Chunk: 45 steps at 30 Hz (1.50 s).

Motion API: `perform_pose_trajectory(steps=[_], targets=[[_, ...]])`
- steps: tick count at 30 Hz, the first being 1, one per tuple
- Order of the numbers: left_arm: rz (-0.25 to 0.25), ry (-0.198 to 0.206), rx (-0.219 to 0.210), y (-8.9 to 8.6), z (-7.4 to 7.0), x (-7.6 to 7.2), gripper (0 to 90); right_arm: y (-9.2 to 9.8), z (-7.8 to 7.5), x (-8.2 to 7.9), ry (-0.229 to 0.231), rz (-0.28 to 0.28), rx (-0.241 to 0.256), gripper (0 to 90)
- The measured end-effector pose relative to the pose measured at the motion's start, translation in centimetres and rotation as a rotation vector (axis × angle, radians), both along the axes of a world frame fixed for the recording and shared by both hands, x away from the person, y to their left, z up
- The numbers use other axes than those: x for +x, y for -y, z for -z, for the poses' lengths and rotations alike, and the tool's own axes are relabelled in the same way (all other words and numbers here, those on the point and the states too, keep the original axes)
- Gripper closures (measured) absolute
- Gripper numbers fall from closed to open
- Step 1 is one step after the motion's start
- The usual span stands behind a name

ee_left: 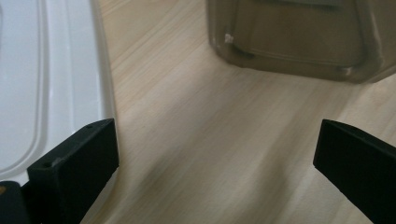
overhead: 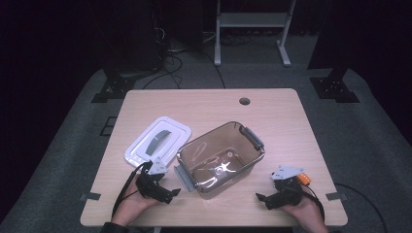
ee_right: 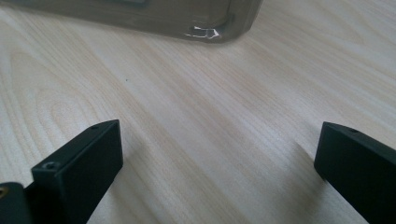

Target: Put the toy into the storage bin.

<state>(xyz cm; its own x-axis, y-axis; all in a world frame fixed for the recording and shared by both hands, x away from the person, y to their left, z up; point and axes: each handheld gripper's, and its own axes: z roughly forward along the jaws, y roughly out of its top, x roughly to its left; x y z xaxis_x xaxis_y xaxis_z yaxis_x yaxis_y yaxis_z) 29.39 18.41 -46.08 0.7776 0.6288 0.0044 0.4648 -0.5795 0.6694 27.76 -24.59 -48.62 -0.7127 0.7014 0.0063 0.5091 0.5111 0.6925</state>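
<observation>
A clear brownish plastic container (overhead: 221, 158) with grey side latches stands open and empty in the middle of the wooden table (overhead: 272, 111). Its white lid (overhead: 156, 141) lies flat to the container's left. My left gripper (overhead: 167, 193) rests near the front edge, just left of the container, jaws wide open and empty. In the left gripper view the lid (ee_left: 46, 79) is at the left and the container (ee_left: 299, 37) ahead. My right gripper (overhead: 265, 200) sits at the front right, open and empty, with the container's corner (ee_right: 187, 18) ahead in the right gripper view.
A round cable hole (overhead: 244, 101) is near the table's far edge. A white desk frame (overhead: 252, 29) and dark stands with cables are on the floor beyond the table. Bare wood lies at the back and right of the table.
</observation>
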Motion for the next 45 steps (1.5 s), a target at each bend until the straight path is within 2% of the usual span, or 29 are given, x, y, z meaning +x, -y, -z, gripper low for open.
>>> perform_pose_trajectory(steps=[3,12,15,21,24,34,45], targets=[[0.013,0.001,0.006,0.4,0.3,-0.1,0.0,-0.1,-0.2,0.0,-0.011,0.005,0.006,0.2],[0.053,-0.009,-0.001,1.1,1.5,-0.4,0.0,0.4,-1.3,-0.3,0.011,0.015,0.036,0.9],[0.061,0.006,0.016,1.3,1.9,-0.5,0.0,0.8,-1.8,-0.5,0.022,-0.008,0.045,12.6],[0.064,0.035,-0.025,1.1,2.2,-0.8,0.0,1.5,-2.5,-0.7,0.037,-0.002,0.057,13.2],[0.067,0.043,-0.043,0.9,2.4,-0.9,0.0,1.9,-2.9,-0.6,0.031,0.008,0.061,14.4],[0.068,0.043,-0.047,0.9,2.4,-0.9,0.0,3.5,-4.2,-0.4,0.066,0.067,0.066,14.4],[0.064,0.043,-0.046,0.8,2.4,-1.0,0.0,5.6,-4.8,0.0,0.058,0.153,0.083,14.5]])
